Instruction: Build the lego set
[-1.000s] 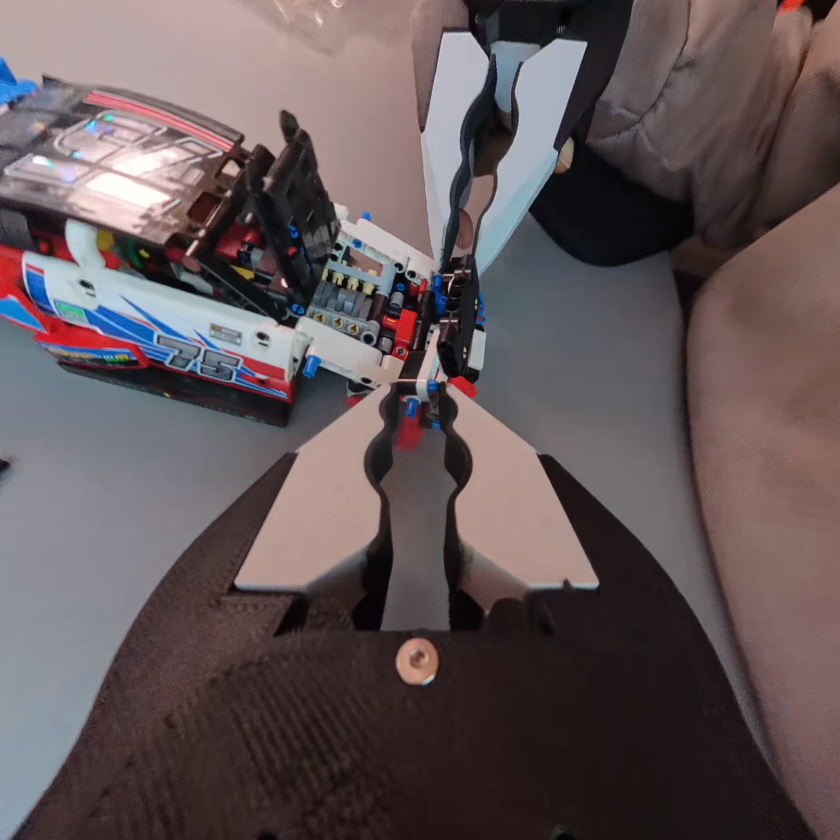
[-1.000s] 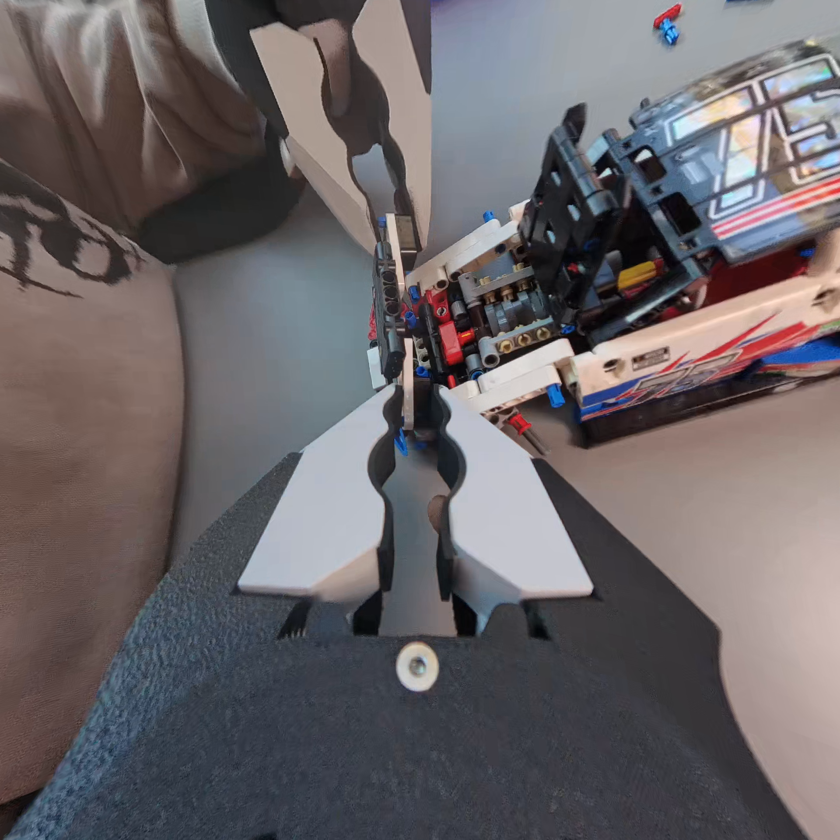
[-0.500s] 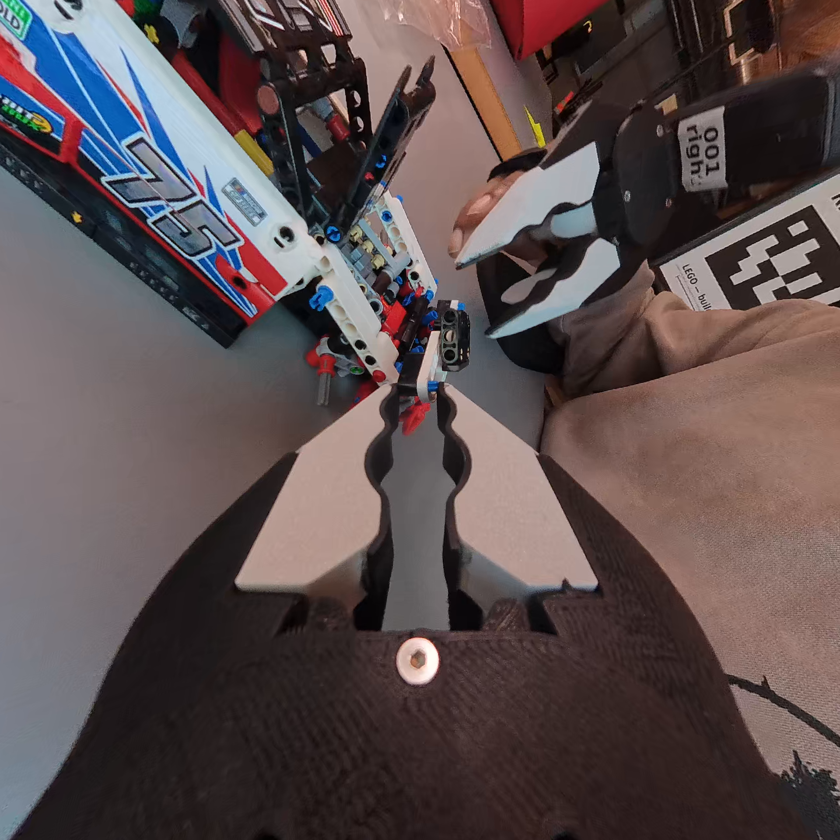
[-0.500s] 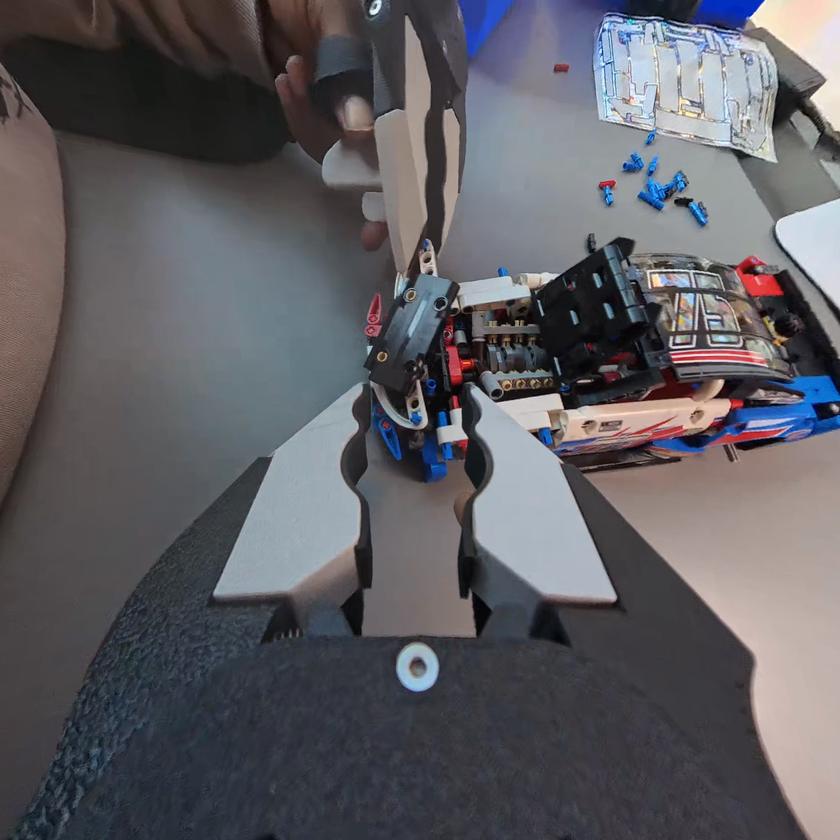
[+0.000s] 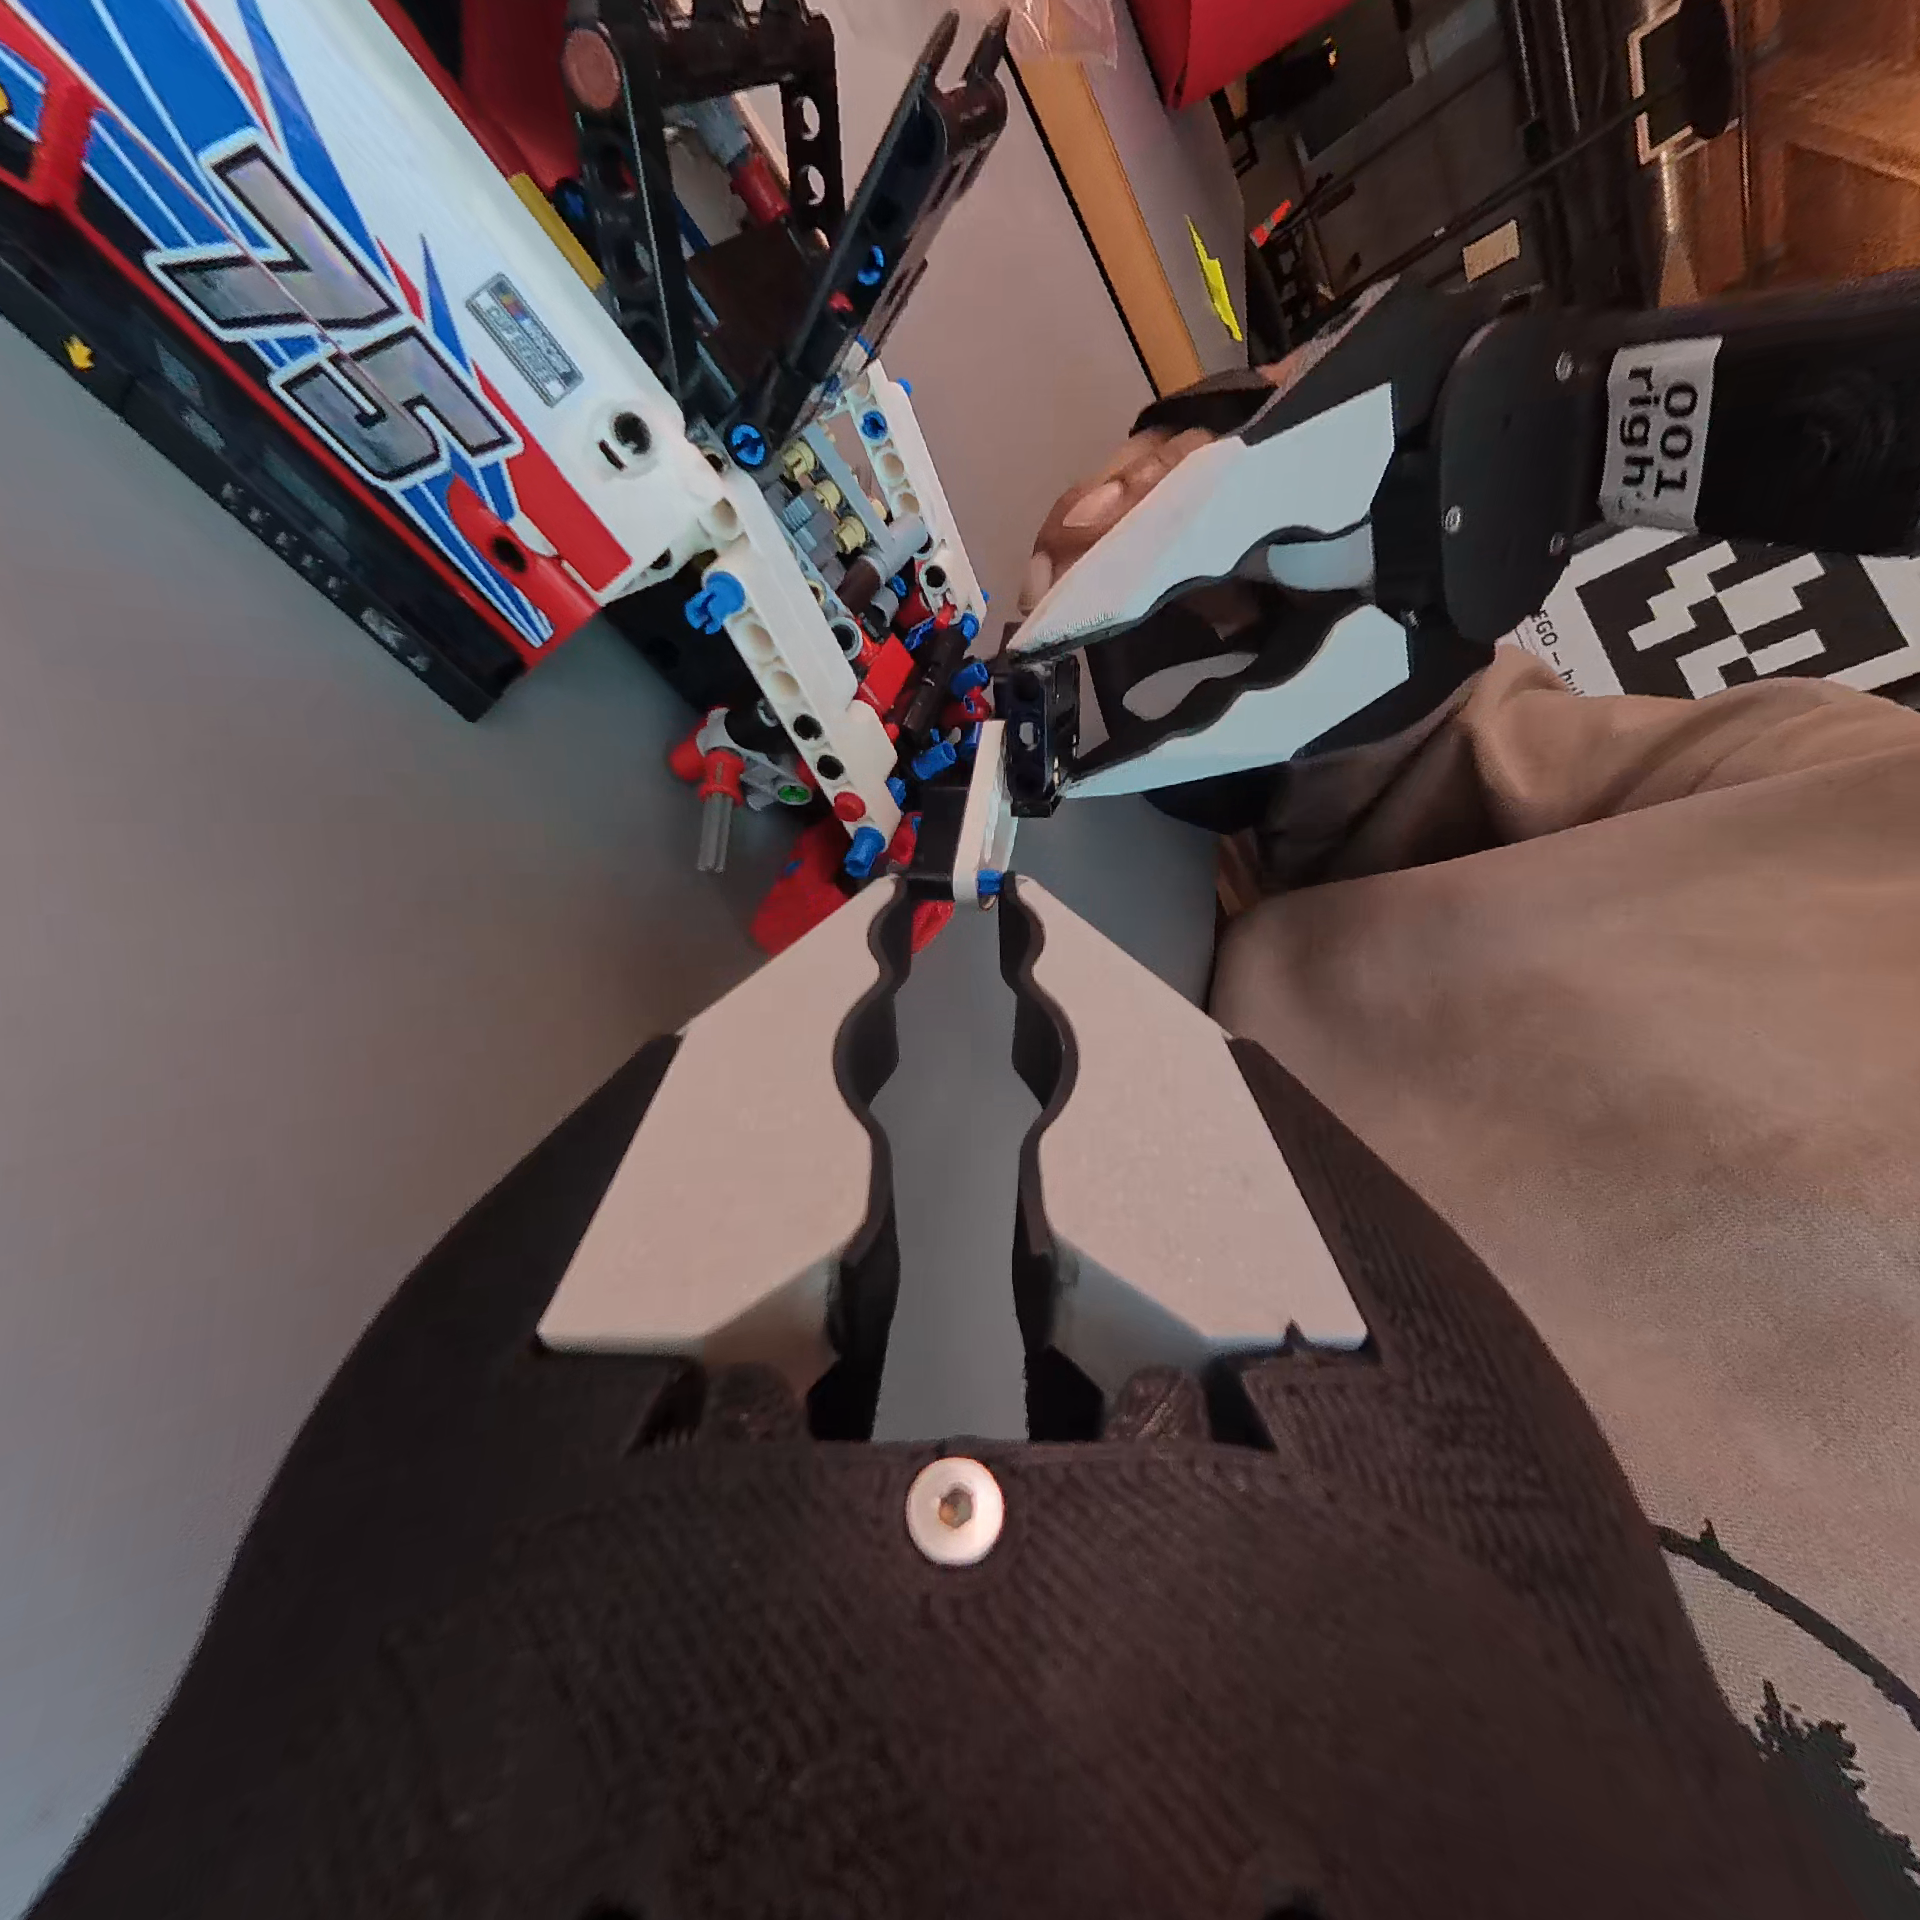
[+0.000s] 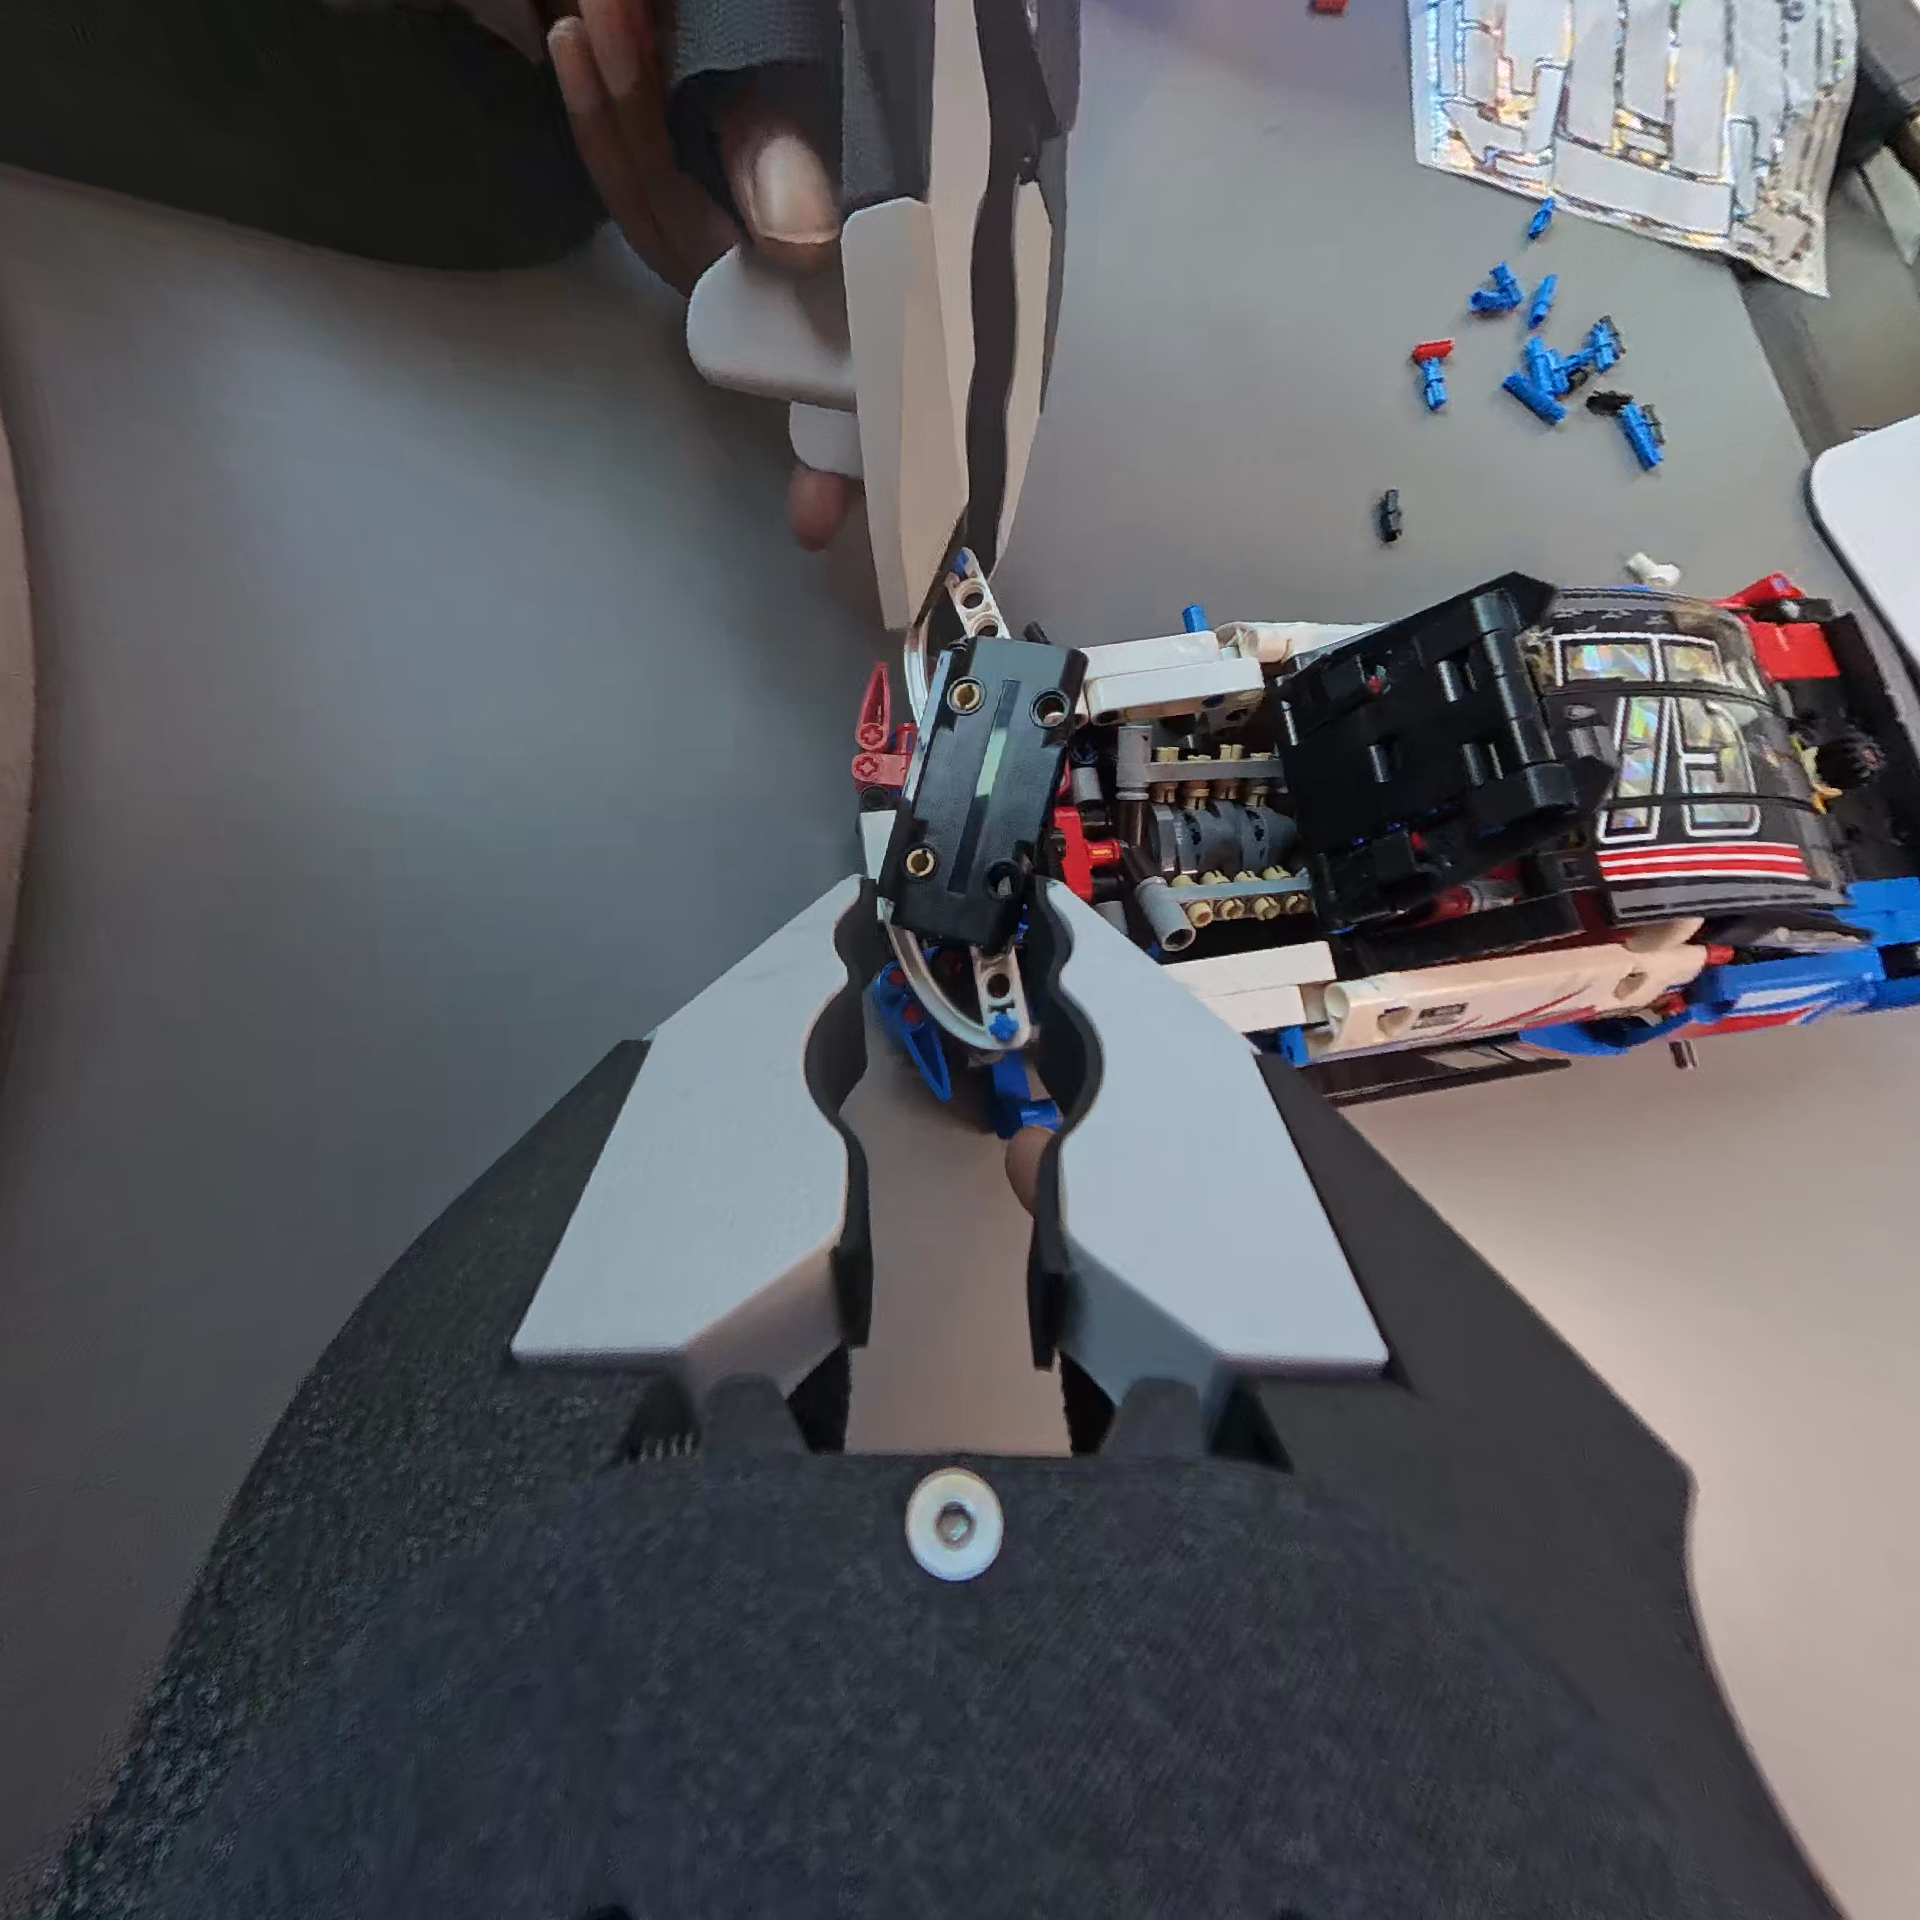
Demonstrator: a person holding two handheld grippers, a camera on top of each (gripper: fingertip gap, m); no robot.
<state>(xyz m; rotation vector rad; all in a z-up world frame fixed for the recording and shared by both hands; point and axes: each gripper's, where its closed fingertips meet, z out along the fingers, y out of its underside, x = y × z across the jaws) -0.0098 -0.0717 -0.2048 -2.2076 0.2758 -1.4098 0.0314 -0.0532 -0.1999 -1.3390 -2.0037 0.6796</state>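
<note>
A red, white and blue lego race car [image 6: 1558, 790] lies on the grey table [image 6: 416, 623], its engine bay open at the rear. It also shows in the left wrist view [image 5: 364, 343]. A black panel [image 6: 977, 800] on white curved beams [image 6: 982, 603] stands at the car's rear end. My right gripper [image 6: 951, 899] is shut on the lower end of the black panel, and it shows from the side in the left wrist view [image 5: 1034, 732]. My left gripper [image 5: 951, 896] is shut on the white beam [image 5: 987, 831] of the same rear assembly, coming from the opposite side [image 6: 951, 613].
Loose blue and red pins [image 6: 1548, 364] and a shiny sticker sheet [image 6: 1621, 114] lie behind the car. A white object [image 6: 1881, 520] sits at the right edge. The person's beige garment [image 5: 1558, 1143] lies close beside the table's near edge. One gripper's finger ends stand about 6 cm off the other's.
My right gripper has moved in from the side and closed on the black panel. The left gripper kept its hold on the rear assembly and came nearer the car.
</note>
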